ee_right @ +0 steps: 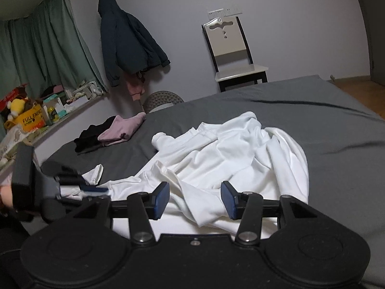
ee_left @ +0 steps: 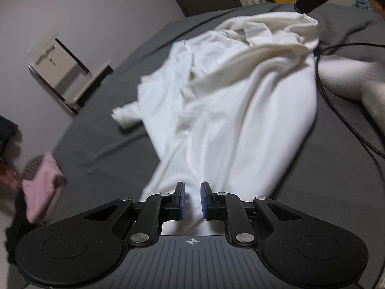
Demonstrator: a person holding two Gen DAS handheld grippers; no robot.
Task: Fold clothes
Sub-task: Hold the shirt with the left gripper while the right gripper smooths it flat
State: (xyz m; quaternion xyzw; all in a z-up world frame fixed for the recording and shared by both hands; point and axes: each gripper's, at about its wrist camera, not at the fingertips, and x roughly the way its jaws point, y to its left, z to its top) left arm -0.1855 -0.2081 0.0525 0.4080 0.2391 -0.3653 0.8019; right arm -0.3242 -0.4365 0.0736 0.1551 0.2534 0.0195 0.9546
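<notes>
My left tongs [ee_left: 191, 200] stand with a narrow gap between their blue pads, and white cloth runs through that gap; whether the pads actually pinch it I cannot tell. They sit at the near end of the white garment [ee_left: 231, 110], low over the bed [ee_left: 101, 149], as suits taking an edge to pull it flat. My right tongs [ee_right: 195, 198] are spread wide and hold nothing; they hover above the opposite side of the same garment, placed, in my judgement, to take a second edge so the cloth can be stretched between two points.

The garment lies crumpled in loose ridges on the grey bed, one sleeve [ee_right: 95, 173] trailing toward the left tongs in the right wrist view. It is not folded.

Farther off, near the bed's edge, a pink garment [ee_right: 122, 131] rests folded on a black garment [ee_right: 90, 137]. Beyond the bed a chair [ee_right: 237, 55] stands against the wall, and a dark jacket [ee_right: 127, 45] hangs beside green curtains [ee_right: 45, 43].
</notes>
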